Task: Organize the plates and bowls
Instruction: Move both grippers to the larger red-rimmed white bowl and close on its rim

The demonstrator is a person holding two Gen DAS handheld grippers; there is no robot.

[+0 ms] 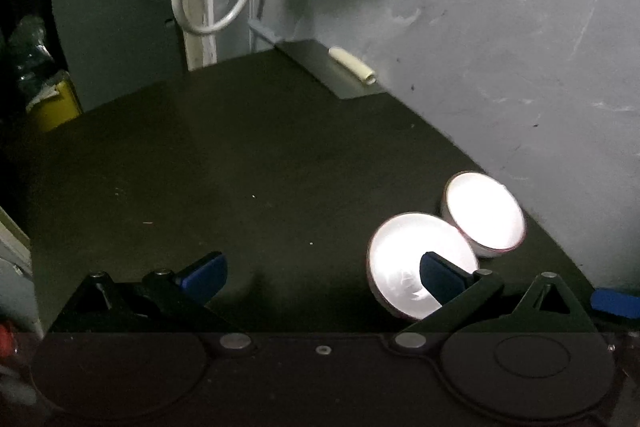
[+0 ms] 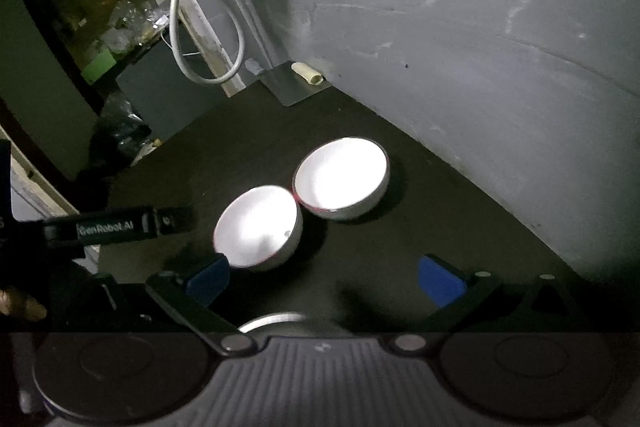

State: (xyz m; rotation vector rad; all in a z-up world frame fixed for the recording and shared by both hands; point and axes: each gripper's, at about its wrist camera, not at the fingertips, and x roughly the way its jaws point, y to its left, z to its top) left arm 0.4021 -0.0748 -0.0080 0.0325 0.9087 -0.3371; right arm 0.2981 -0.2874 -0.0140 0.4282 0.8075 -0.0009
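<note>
Bowls are not held by any gripper: the left gripper (image 1: 320, 277) and the right gripper (image 2: 324, 279) both have their blue fingers spread wide with nothing between them. Beyond the fingers, the near bowl (image 2: 258, 227) and the far bowl (image 2: 342, 179) stand upright on the dark table (image 2: 240, 131), rims touching, near the grey wall (image 2: 500, 47). At the table's far corner, a small pale tube (image 2: 307, 72) lies on a flat sheet (image 2: 288, 89).
</note>
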